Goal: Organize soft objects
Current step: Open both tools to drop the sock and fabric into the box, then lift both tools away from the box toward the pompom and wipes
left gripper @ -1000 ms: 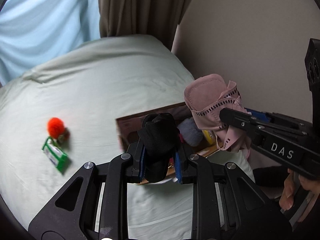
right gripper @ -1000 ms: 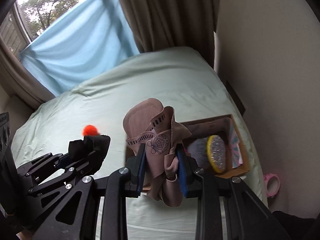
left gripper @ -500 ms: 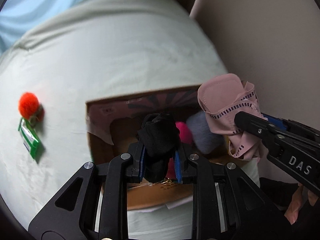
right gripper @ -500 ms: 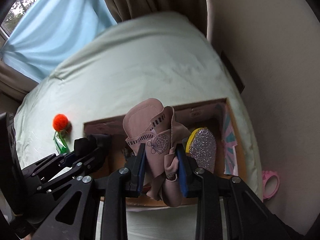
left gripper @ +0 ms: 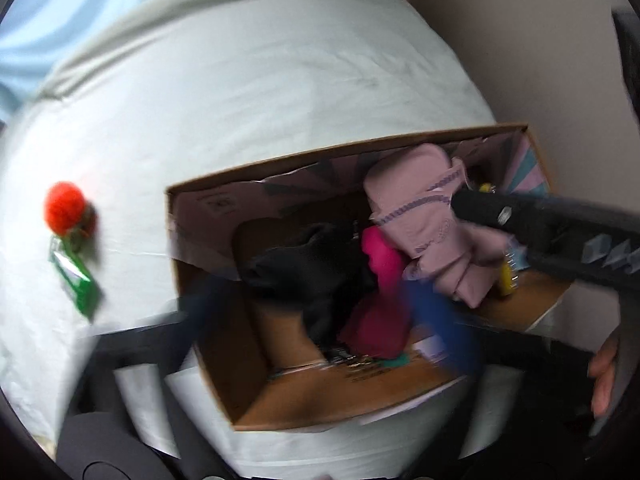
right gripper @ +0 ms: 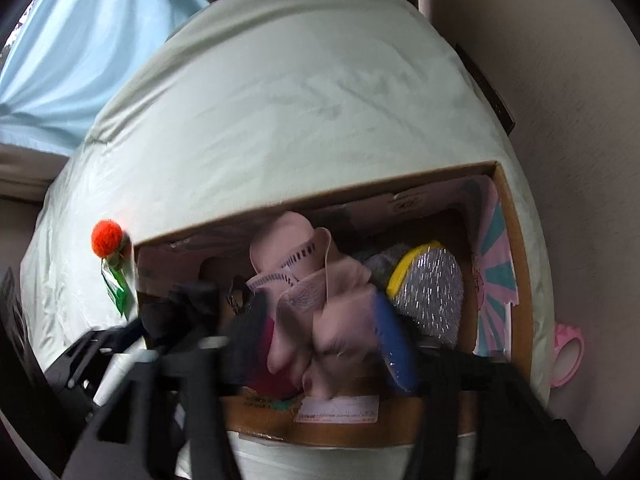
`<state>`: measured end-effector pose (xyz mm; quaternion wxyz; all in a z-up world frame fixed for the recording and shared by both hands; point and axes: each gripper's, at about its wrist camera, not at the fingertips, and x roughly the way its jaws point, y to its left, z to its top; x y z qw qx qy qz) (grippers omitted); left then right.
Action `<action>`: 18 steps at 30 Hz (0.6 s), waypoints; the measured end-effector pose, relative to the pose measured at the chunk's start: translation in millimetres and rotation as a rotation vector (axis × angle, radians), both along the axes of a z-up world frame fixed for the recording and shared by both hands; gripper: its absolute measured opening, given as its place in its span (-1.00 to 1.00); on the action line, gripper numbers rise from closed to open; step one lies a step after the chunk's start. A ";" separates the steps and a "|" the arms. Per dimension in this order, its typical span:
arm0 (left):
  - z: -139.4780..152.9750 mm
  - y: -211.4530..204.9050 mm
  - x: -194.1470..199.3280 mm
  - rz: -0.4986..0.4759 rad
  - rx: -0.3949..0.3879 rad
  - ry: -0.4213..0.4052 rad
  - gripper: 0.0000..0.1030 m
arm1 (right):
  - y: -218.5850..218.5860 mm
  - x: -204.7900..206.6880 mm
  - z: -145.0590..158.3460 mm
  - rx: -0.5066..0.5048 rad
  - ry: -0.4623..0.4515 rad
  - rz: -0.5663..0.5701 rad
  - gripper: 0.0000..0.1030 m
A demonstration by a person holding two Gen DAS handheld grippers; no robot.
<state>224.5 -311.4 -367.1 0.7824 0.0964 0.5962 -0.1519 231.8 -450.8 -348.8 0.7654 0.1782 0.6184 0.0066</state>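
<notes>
- Black cloth (left gripper: 316,276): lies inside the box (left gripper: 224,352), toward its left end, beside a magenta item (left gripper: 380,264); no pad presses on it.
- Pink cloth (right gripper: 320,304): bunched over the middle of the box, in front of a silver pad (right gripper: 432,292); it hangs between the right jaws and appears loose.
- Left gripper (left gripper: 324,312): its jaws have just been opening and stand wide, blurred, either side of the black cloth.
- Right gripper (right gripper: 316,340): its jaws have likewise just been opening, the pink cloth between them but not clamped.
- Step in hand, as judged: letting both cloths drop. Done well, each gripper lifts straight up with jaws wide, so no fold snags a pad and comes back out; the pink cloth should settle below the rim.
- Bed (right gripper: 300,100): a pale green sheet bears the box near its edge; an orange pompom (left gripper: 66,208) and green packet (left gripper: 78,280) lie apart at the left.
- Room: beige wall at the right, blue curtain (right gripper: 80,40) behind.
</notes>
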 end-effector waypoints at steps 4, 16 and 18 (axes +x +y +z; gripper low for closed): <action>-1.3 4.1 -5.5 -0.010 -0.013 0.024 0.99 | -7.5 -4.8 8.7 0.011 -0.059 -0.030 1.00; 45.7 23.8 -25.9 -0.004 -0.086 -0.013 0.99 | -1.9 -29.9 32.9 0.008 -0.112 -0.011 0.99; 59.9 25.5 -31.1 -0.005 -0.098 -0.033 0.99 | 0.0 -37.3 45.2 0.015 -0.131 -0.007 1.00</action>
